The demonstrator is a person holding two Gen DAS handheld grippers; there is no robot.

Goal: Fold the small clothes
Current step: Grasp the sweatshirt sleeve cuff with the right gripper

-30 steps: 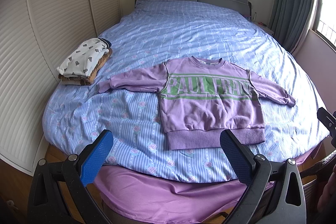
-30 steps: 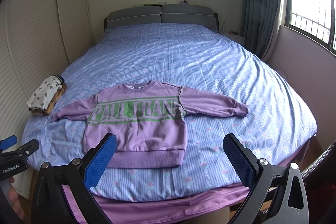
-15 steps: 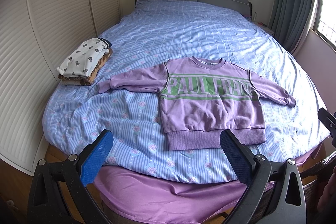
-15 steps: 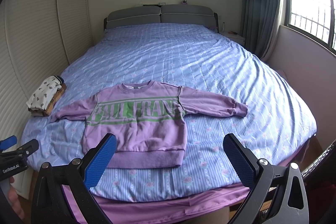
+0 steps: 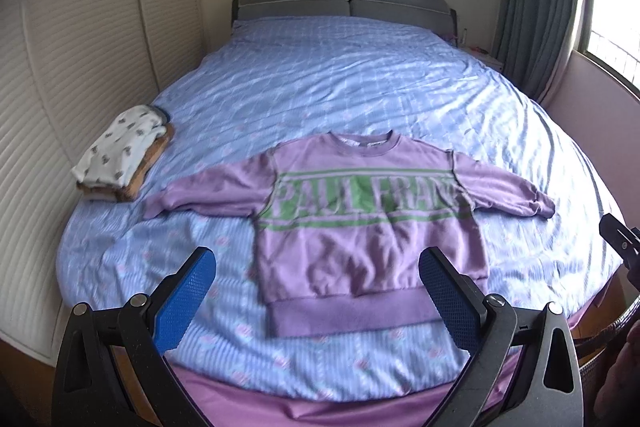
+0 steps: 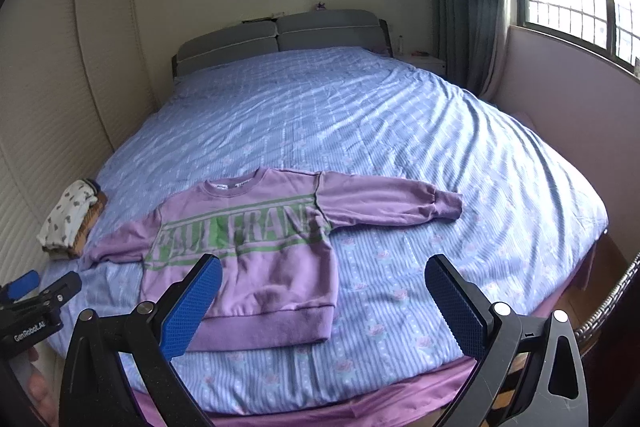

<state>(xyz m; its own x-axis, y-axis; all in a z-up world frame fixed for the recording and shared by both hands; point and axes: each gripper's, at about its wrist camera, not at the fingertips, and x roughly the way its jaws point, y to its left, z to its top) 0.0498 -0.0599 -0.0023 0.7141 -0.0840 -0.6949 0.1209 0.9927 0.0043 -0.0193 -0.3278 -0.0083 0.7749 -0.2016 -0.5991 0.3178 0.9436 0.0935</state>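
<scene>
Purple long-sleeved sweatshirt (image 5: 372,239) lies flat, collar toward headboard, sleeves spread crosswise; left gripper (image 5: 318,301) and right gripper (image 6: 322,303) wide apart, empty.

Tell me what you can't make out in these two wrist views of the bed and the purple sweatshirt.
- Folded pile: the white printed top hides what lies under it, both views.
- Sweatshirt neck label: too small, blurred.
- Sweatshirt hem, right wrist view: a blue fingertip covers its left corner.
- Headboard items: too small.
</scene>
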